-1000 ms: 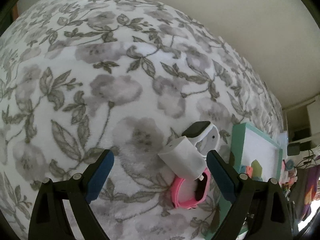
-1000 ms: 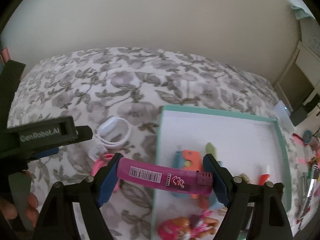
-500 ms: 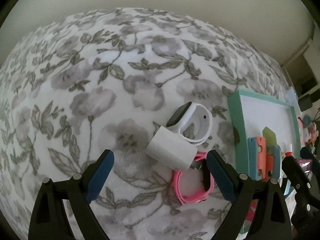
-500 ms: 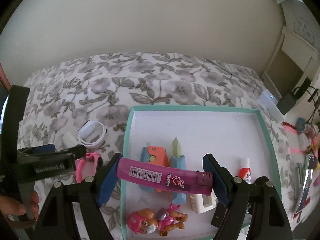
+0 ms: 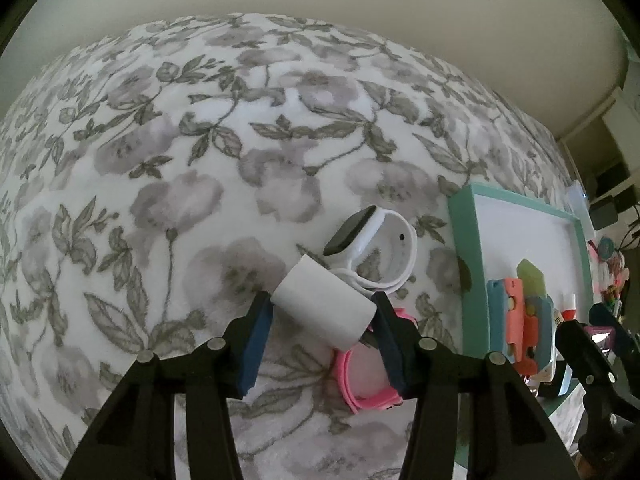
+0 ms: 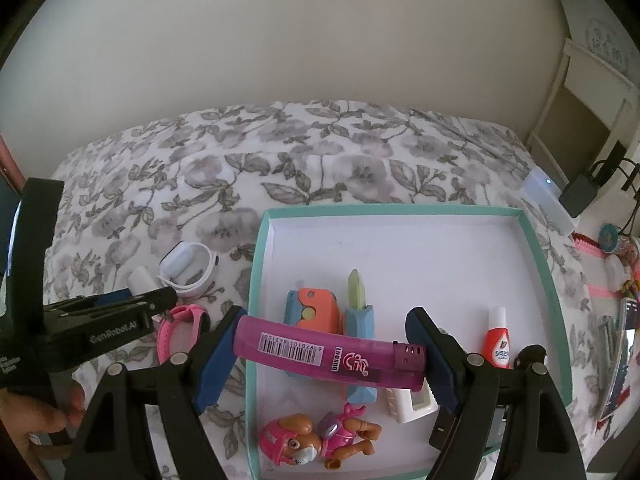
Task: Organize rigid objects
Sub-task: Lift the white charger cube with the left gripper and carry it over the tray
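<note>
Several toys sit in the tray [image 6: 540, 248]; your right gripper [image 6: 326, 354] grips the lighter [image 6: 328, 354] above it, your left gripper [image 5: 320, 328] is closing on the charger [image 5: 324, 304] on the blanket [image 5: 200, 140], two watches unsorted.

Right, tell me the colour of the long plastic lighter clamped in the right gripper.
Translucent pink-purple lighter, barcode label on it; clearest in the right wrist view.

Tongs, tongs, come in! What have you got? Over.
Left tongs closing around white charger block on the blanket. Right tongs shut on purple lighter, above teal tray. White watch touches the block.
</note>
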The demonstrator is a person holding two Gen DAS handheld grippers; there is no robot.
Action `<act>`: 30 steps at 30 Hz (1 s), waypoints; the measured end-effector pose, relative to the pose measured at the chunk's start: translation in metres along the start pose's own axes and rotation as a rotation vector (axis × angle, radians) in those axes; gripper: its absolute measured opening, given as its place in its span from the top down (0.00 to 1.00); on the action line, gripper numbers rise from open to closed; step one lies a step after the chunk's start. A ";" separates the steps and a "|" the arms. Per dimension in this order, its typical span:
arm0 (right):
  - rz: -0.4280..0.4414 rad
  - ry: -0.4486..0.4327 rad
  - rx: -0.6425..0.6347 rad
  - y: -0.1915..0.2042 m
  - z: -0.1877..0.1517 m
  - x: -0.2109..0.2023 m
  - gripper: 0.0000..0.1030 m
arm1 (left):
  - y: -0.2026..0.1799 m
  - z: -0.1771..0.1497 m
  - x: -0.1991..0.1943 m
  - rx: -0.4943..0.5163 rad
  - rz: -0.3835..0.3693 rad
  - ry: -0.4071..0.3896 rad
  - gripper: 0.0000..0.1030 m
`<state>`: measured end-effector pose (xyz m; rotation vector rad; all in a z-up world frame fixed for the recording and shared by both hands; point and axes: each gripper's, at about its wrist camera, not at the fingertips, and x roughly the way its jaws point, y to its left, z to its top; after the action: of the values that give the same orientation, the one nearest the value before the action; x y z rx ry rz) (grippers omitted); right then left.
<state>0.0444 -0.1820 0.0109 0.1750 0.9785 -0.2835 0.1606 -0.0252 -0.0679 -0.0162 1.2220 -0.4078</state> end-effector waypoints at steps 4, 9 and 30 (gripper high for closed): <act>0.004 0.005 0.005 0.000 0.000 0.001 0.19 | 0.005 -0.001 -0.004 -0.024 0.003 -0.002 0.50; 0.014 0.004 0.019 -0.003 0.001 -0.002 0.19 | 0.010 0.002 -0.021 -0.063 0.002 -0.034 0.50; -0.013 -0.088 0.185 -0.091 0.019 -0.056 0.19 | -0.075 0.010 -0.107 -0.018 -0.092 -0.212 0.50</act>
<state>0.0019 -0.2646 0.0663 0.3225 0.8663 -0.3905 0.1179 -0.0636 0.0497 -0.1285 1.0184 -0.4633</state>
